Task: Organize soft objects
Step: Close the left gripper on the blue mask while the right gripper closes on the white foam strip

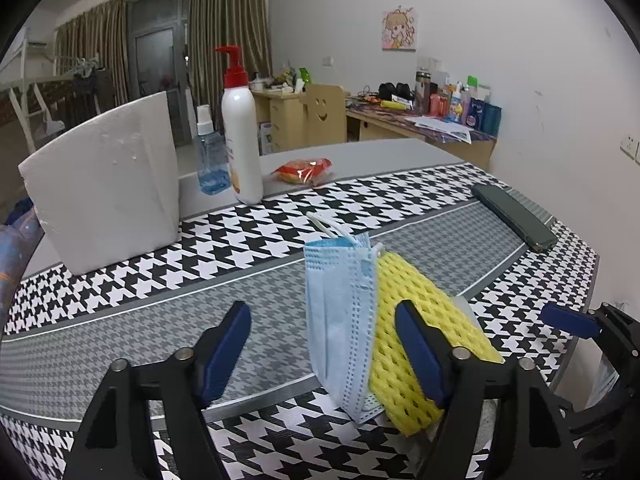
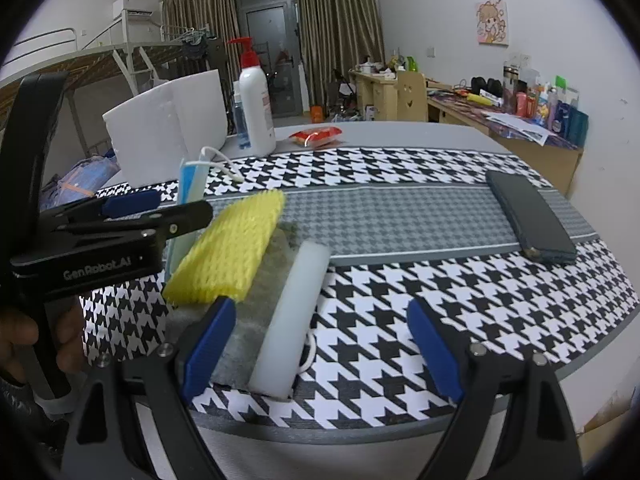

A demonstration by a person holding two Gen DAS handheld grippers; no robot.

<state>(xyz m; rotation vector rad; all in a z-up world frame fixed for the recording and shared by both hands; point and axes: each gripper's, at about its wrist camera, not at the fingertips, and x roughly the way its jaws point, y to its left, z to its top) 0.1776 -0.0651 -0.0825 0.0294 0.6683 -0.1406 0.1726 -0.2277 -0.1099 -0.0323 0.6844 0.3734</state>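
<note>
Left wrist view: we see the left gripper (image 1: 322,354) with its jaws apart around a blue face mask (image 1: 340,320) standing on edge, pads not pressing it; a yellow mesh sponge (image 1: 404,320) leans just beside it at 3 o'clock. Right wrist view: our right gripper (image 2: 320,354) is spread wide over a white foam strip (image 2: 294,320) on the houndstooth cloth (image 2: 440,292), not touching it. A dark phone (image 2: 528,216) lies at 2 o'clock, a lotion pump bottle (image 2: 256,108) at 11

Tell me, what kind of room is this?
Probably a dorm room or shared bedroom: a raised bunk bed stands at the back, a desk crowded with bottles lines the wall, and a cartoon poster hangs above it.
</note>
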